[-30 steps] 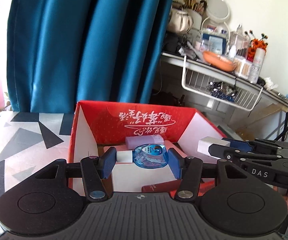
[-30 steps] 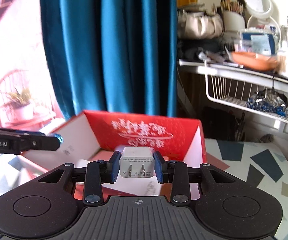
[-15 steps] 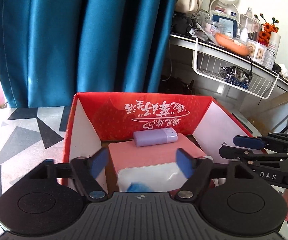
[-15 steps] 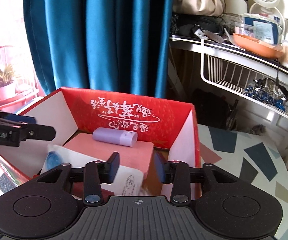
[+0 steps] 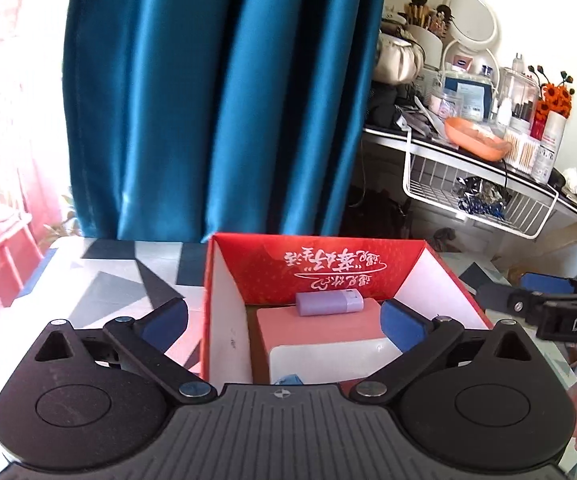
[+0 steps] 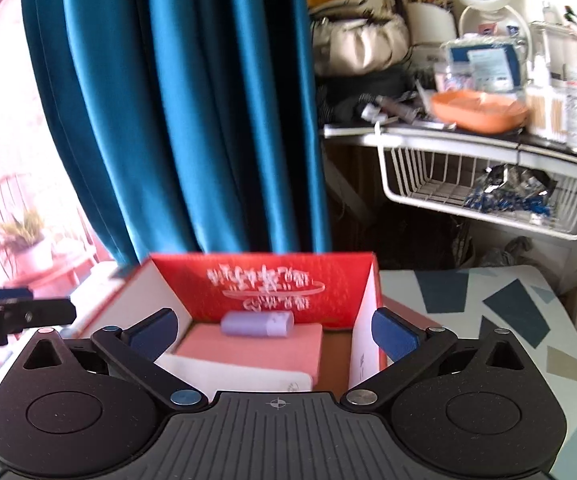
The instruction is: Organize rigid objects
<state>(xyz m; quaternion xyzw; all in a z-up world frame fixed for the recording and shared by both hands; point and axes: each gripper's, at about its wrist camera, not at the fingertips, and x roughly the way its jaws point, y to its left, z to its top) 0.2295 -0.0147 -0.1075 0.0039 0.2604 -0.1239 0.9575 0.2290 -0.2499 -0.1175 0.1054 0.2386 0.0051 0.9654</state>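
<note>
Both tools have just been opening and now stand spread wide with nothing between the pads: the left tool (image 5: 282, 320) and the right tool (image 6: 274, 334) hang over the red cardboard box (image 5: 224, 320). In the lower middle of both views the box holds a lilac case (image 5: 328, 303) resting on a pink box (image 5: 316, 330), so the contents sit together.
</note>
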